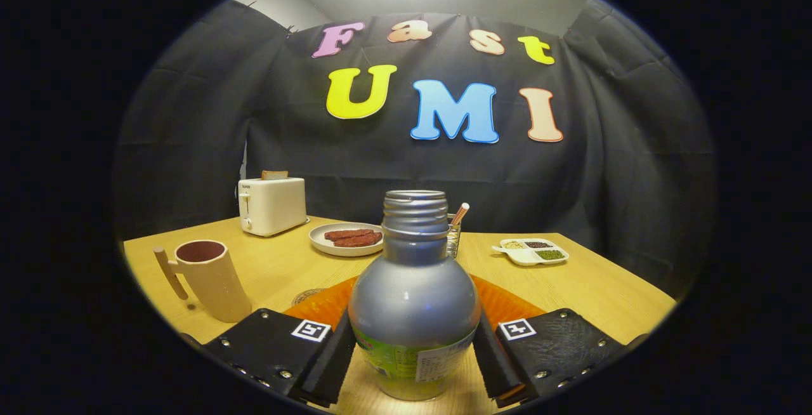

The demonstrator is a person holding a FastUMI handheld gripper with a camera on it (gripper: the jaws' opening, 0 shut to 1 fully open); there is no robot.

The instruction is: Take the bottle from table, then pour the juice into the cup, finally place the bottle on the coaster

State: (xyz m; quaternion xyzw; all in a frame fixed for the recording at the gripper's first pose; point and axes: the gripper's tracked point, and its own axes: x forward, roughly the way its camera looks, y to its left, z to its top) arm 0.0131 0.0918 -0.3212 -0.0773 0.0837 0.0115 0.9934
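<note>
A silver bottle (413,301) with an open threaded neck and a green label stands upright between my fingers. My gripper (413,345) is shut on it, with both pads (335,355) pressing on its lower body. A beige cup (212,278) with a side handle and a dark inside stands on the table to the left of the fingers, ahead of them. A small round coaster (309,295) lies flat between the cup and the bottle, partly hidden by the left finger. An orange mat (507,306) lies under and behind the bottle.
On the wooden table (602,288), a white toaster (271,205) holding a slice stands at the far left. A plate of reddish strips (347,238) sits beyond the bottle, a glass holder with a stick (455,231) behind it, and a divided white tray (531,251) at the far right.
</note>
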